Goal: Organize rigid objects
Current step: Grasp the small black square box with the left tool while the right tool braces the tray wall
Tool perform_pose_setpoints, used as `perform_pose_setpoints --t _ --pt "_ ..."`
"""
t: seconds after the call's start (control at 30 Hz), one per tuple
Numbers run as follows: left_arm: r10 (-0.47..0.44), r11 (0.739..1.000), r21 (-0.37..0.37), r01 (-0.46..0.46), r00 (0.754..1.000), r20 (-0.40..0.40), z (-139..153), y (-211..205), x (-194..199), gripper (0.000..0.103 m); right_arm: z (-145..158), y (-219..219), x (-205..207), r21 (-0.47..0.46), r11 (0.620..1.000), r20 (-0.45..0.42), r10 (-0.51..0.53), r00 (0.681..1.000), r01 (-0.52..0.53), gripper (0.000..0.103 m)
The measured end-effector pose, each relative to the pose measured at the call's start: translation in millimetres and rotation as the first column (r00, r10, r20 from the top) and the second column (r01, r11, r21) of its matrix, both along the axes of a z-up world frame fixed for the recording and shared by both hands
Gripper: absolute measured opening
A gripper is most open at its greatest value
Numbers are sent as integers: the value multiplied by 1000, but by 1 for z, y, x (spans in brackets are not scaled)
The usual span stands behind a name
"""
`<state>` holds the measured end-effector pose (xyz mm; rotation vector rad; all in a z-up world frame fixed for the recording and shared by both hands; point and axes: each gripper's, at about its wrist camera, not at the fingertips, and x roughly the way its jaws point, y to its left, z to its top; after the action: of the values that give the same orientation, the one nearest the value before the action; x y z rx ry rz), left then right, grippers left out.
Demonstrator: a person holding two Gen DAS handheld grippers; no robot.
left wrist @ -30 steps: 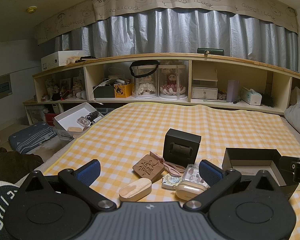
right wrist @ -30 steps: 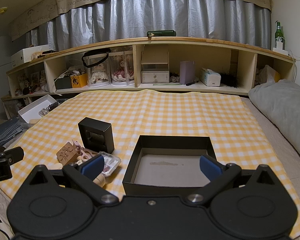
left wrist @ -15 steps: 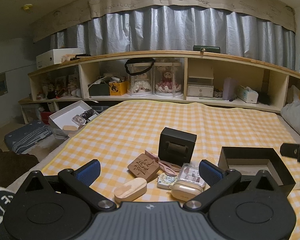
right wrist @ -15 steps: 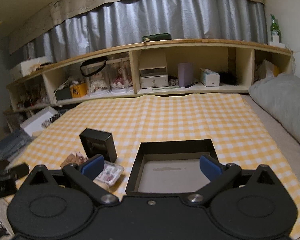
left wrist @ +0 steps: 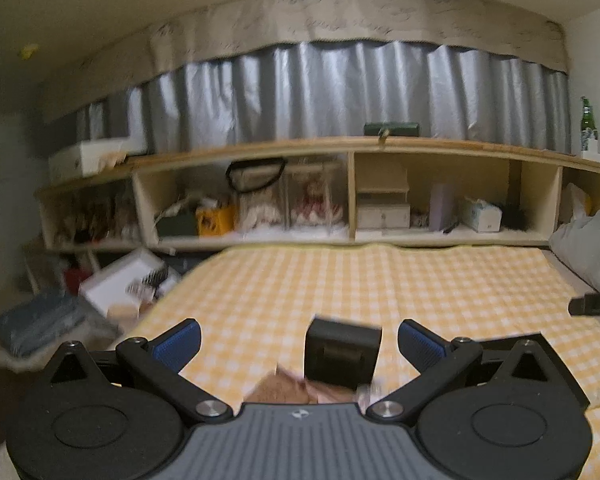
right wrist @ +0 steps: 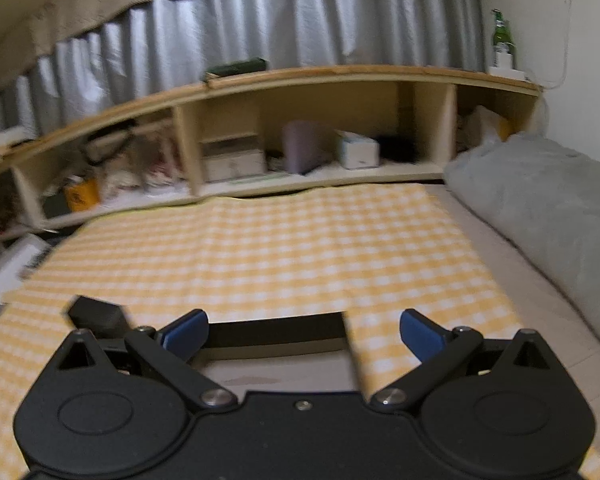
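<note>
Both views are blurred. My left gripper (left wrist: pixel 298 342) is open above the yellow checked cloth (left wrist: pixel 340 280); a small black box (left wrist: pixel 342 354) stands upright between its fingers, a little beyond them. Just below it a brown wooden block (left wrist: pixel 280 390) and pink item peek over the gripper body. My right gripper (right wrist: pixel 303 334) is open, with the open black tray (right wrist: pixel 276 338) directly under and ahead of it, its pale floor (right wrist: pixel 280 372) partly hidden. The small black box (right wrist: pixel 96 316) appears at that view's left. The tray's corner (left wrist: pixel 512 340) shows behind my left gripper's right finger.
A long wooden shelf (left wrist: pixel 352 192) full of boxes and dolls runs along the far edge under grey curtains. A grey pillow (right wrist: pixel 548 208) lies on the right. A white box (left wrist: pixel 128 284) and folded cloth sit on the floor to the left.
Both grippers have tilted upward and moved, blurring the views. The small items by the black box have dropped out of the left view. The right view has swung right, so the tray sits lower-left.
</note>
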<state>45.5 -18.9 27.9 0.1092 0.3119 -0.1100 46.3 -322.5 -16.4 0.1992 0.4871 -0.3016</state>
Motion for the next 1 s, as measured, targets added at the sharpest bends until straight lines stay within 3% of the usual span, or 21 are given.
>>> perform_pose_setpoints --t 0.2,0.37,0.43,0.57,0.7,0.8,0.83,1.0 --pt "-90 994 60 88 996 30 16 -15 35 103 -21 -41 35 -3 998 -124 -65 990 65 103" --pt "-173 982 65 175 984 -41 13 -31 76 103 -54 -60 56 51 997 -274 -44 961 60 101" --pt "-206 976 48 212 973 -106 6 -35 95 103 -66 -64 59 79 995 -326 -32 945 61 87" --pt "-220 973 18 229 953 -207 -13 -41 124 103 -84 -66 60 186 982 -390 49 919 27 70" --pt "-231 969 28 247 936 -264 -34 -44 147 103 -92 -54 61 178 984 -437 92 895 -14 50" --pt "-229 969 27 247 931 -283 -45 -45 162 103 -97 -47 61 170 985 -467 109 878 -33 16" --pt "-233 968 26 251 929 -289 -48 -44 166 103 -99 -47 62 167 986 -474 104 874 -27 11" --pt "-260 960 16 279 912 -319 -62 -46 189 103 -99 -44 58 187 982 -451 92 888 -6 5"
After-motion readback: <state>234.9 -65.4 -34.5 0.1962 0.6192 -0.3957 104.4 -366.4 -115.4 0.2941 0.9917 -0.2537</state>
